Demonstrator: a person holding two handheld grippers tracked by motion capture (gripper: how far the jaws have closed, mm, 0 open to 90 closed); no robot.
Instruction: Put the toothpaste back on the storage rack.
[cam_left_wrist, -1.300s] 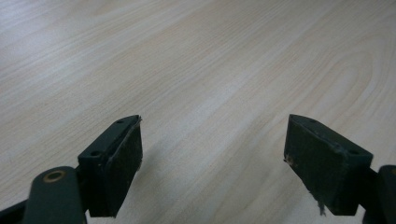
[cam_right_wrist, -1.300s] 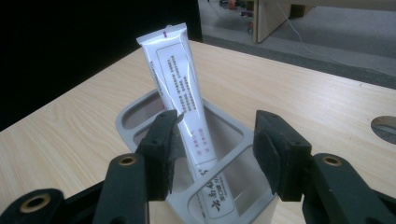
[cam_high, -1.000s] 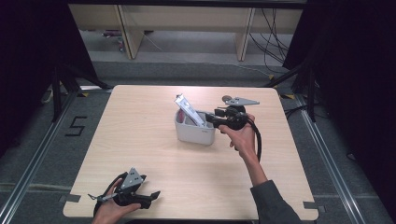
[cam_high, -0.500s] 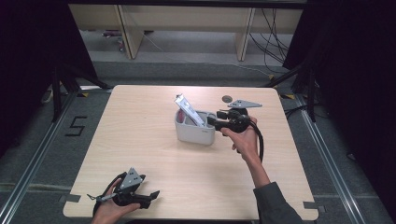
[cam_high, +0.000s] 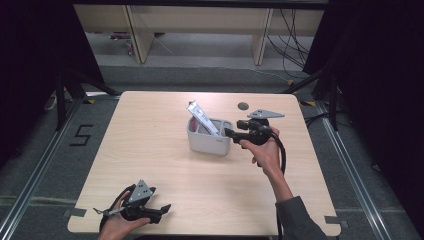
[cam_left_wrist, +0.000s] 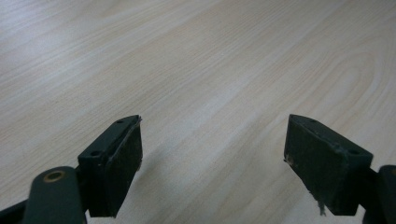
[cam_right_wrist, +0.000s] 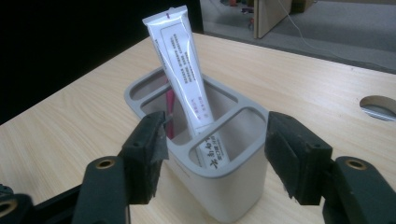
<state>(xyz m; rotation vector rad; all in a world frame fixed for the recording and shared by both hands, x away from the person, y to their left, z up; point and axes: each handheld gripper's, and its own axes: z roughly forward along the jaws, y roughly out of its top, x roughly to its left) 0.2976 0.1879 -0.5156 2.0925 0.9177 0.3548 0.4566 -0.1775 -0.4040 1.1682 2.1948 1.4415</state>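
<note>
At 7 o'clock on the table (cam_high: 165, 165), my left gripper (cam_high: 162, 210) rests with jaws wide apart, nothing between them. Just past centre stands the grey holder (cam_high: 208, 142), a toothpaste tube (cam_high: 202, 117) leaning inside. At its 3 o'clock, my right gripper (cam_high: 229, 132) has just been opening; its jaws flank the holder's corner without pressing it.

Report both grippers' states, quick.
Left gripper: open, nothing between its jaws, low over the bare table.
Right gripper: open, jaws just opening, holding nothing, at the grey holder with the toothpaste tube.
</note>
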